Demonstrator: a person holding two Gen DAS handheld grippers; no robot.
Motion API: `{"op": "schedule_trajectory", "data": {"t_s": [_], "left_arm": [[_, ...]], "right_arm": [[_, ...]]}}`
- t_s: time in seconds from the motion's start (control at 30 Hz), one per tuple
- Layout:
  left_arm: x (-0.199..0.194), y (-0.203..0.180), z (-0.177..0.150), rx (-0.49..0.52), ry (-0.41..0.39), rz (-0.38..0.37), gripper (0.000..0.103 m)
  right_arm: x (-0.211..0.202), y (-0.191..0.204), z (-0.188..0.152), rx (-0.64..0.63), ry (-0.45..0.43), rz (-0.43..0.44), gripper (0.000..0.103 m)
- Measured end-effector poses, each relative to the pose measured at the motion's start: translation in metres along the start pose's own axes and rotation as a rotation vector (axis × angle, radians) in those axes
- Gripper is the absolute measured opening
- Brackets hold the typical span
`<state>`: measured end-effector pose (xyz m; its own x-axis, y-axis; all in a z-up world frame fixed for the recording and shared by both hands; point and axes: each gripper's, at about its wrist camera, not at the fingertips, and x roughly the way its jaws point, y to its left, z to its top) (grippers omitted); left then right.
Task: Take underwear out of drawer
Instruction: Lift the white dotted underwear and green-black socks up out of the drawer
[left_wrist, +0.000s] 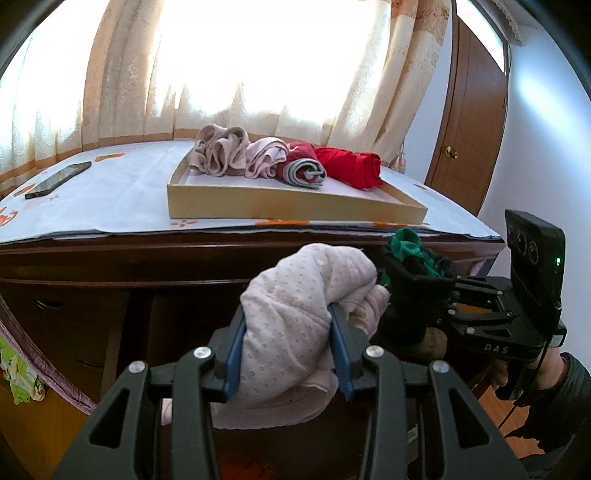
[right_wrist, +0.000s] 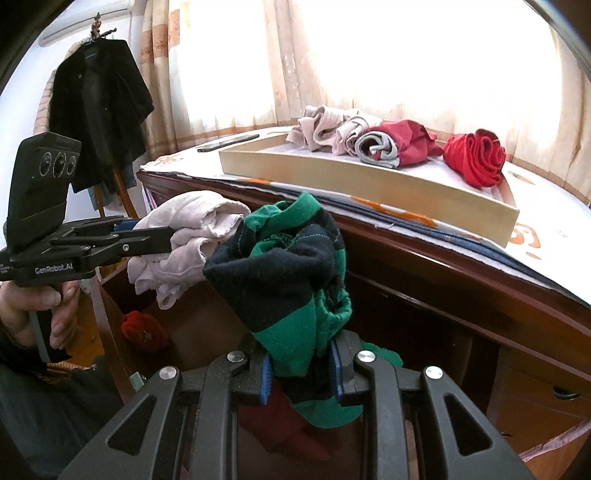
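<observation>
— Gripping what, your left tongs (left_wrist: 286, 341)?
— Pink underwear (left_wrist: 295, 314), pinched between them. Your right tongs (right_wrist: 301, 373) clamp the green-and-navy underwear (right_wrist: 291, 269), bunched just ahead; the tray (right_wrist: 369, 177) sits beyond, on the worktop (left_wrist: 110, 199).

Soft dotted pink cloth underwear (left_wrist: 291, 317), knitted green-navy underwear (right_wrist: 291, 280), glossy dark wooden dresser (left_wrist: 110, 258), matt cardboard tray (left_wrist: 280, 206).

Left gripper (left_wrist: 288, 328) clamped on pale pink dotted underwear (left_wrist: 295, 317), held below the dresser top (left_wrist: 110, 192). Right gripper (left_wrist: 417, 280) beside it grips green and navy underwear (left_wrist: 413, 254). Shallow tray (left_wrist: 295, 206) holds 4 rolled garments (left_wrist: 280, 158). Phone (left_wrist: 59, 180) lies left of tray
</observation>
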<state>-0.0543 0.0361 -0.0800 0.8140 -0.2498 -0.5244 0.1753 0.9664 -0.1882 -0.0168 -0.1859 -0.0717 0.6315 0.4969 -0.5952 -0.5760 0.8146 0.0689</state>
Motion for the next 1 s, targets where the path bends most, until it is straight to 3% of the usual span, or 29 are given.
{"op": "schedule_trajectory", "data": {"t_s": [1.0], "left_arm": [[-0.014, -0.008, -0.001, 0.023, -0.099, 0.028, 0.040]], "right_arm": [[-0.024, 0.006, -0.007, -0.025, -0.159, -0.022, 0.026]]}}
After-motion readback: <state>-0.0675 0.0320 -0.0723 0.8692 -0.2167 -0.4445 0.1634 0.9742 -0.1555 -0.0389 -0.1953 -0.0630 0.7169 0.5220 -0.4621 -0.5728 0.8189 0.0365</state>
